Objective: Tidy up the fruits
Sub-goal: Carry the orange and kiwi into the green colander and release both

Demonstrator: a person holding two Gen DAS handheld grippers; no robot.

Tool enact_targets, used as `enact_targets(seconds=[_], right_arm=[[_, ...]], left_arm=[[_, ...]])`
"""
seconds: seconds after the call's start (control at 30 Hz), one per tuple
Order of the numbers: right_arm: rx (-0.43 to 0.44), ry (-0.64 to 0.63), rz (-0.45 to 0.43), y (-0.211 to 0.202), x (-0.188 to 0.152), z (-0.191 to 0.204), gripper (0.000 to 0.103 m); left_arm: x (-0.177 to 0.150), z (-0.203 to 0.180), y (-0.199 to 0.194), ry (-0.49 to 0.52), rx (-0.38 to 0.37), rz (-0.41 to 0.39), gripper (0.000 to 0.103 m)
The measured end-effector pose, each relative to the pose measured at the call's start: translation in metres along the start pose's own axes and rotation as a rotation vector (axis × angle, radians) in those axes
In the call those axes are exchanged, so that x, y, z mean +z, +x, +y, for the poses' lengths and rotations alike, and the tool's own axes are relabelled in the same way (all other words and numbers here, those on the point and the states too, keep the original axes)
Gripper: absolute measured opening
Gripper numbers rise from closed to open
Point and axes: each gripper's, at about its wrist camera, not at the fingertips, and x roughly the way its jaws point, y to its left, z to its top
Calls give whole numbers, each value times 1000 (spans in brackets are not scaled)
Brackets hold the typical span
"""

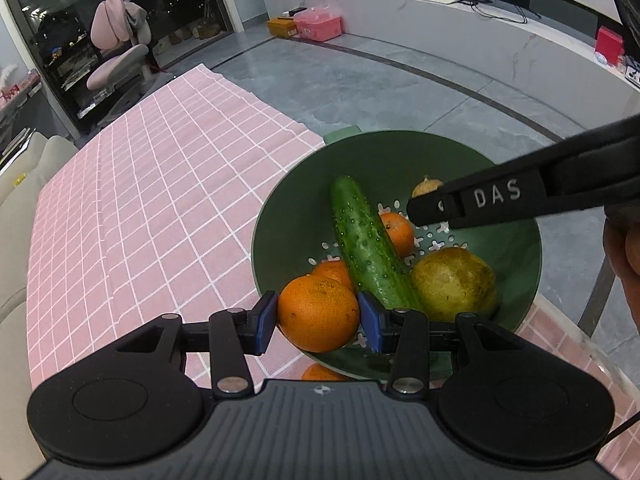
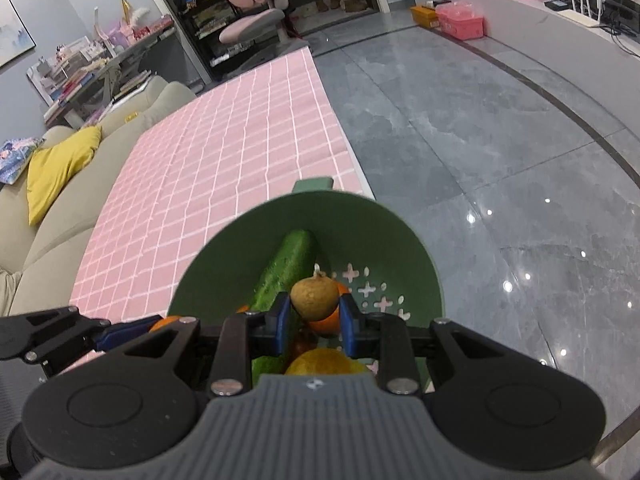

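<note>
You're gripping orange (image 1: 318,312) in left gripper (image 1: 318,320), blue pads pressing both sides, holding it over near rim of green colander (image 1: 516,248). Right gripper (image 2: 314,316) is clamping small brown fruit (image 2: 314,296) above colander. Cucumber (image 1: 368,244), yellow-green fruit (image 1: 454,282), more oranges lying inside. Colander is sitting at edge of pink checked cloth (image 1: 160,184).

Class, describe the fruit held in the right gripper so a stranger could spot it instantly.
Find the green bowl at the edge of the pink checked cloth. Above its fruit, the right gripper grips a small brown fruit between blue jaws. Unlike the oranges and long cucumber, it is dull tan with a stem nub.
</note>
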Motion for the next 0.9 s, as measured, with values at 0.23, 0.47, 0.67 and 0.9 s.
enact_targets(seconds=[0.23, 0.47, 0.67, 0.9], right_arm=[[-15, 9, 13, 3, 2, -1, 26], [-19, 16, 7, 2, 2, -2, 30], [-22, 15, -3, -1, 2, 0, 30], [-28, 12, -13, -4, 1, 2, 30]], left_arm=[[2, -2, 2, -1, 12, 14, 62], [2, 4, -5, -33, 11, 1, 65], [-1, 9, -13, -50, 16, -12, 65], [-6, 19, -31, -81, 19, -37, 69]])
